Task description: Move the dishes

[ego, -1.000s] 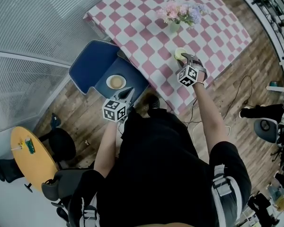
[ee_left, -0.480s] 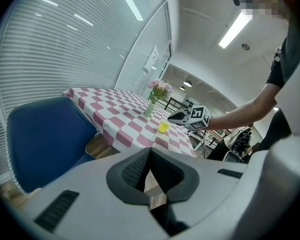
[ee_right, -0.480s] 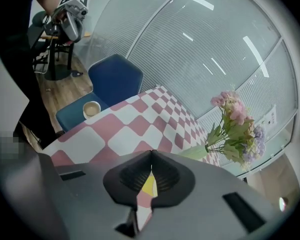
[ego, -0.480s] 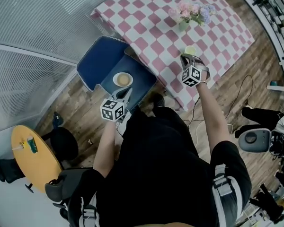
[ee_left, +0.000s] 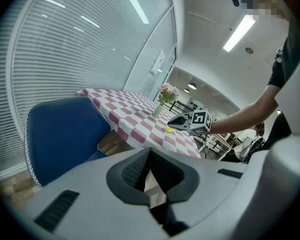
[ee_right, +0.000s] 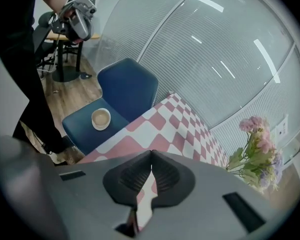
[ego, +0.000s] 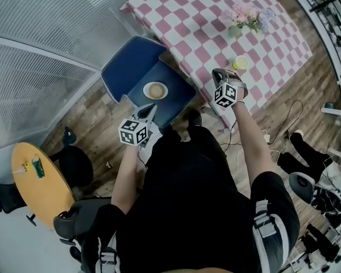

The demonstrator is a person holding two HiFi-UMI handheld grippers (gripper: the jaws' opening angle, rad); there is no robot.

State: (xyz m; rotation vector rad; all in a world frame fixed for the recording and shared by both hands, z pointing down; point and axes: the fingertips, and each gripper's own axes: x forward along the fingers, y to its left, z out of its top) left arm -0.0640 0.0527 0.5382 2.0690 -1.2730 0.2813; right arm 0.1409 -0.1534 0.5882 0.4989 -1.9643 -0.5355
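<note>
A small white bowl [ego: 155, 90] with brownish contents sits on the seat of a blue chair [ego: 131, 67]; the right gripper view shows the bowl [ee_right: 100, 118] too. A yellow dish [ego: 241, 62] stands on the pink checked table [ego: 199, 21] near its edge. My right gripper [ego: 217, 73] hangs over the table's near edge, left of the yellow dish and apart from it, jaws shut on nothing. My left gripper [ego: 150, 112] is over the chair's front edge, short of the bowl, pads together and empty.
A vase of flowers [ego: 247, 19] stands on the table beyond the yellow dish. Ribbed glass walls close the left side. A round yellow table [ego: 37, 181] and black chairs stand at lower left. Cables lie on the wooden floor at right.
My right gripper stood open at the yellow dish; now it is shut and drawn back from it. Both grippers have shifted toward the chair, and the dish stays on the table.
</note>
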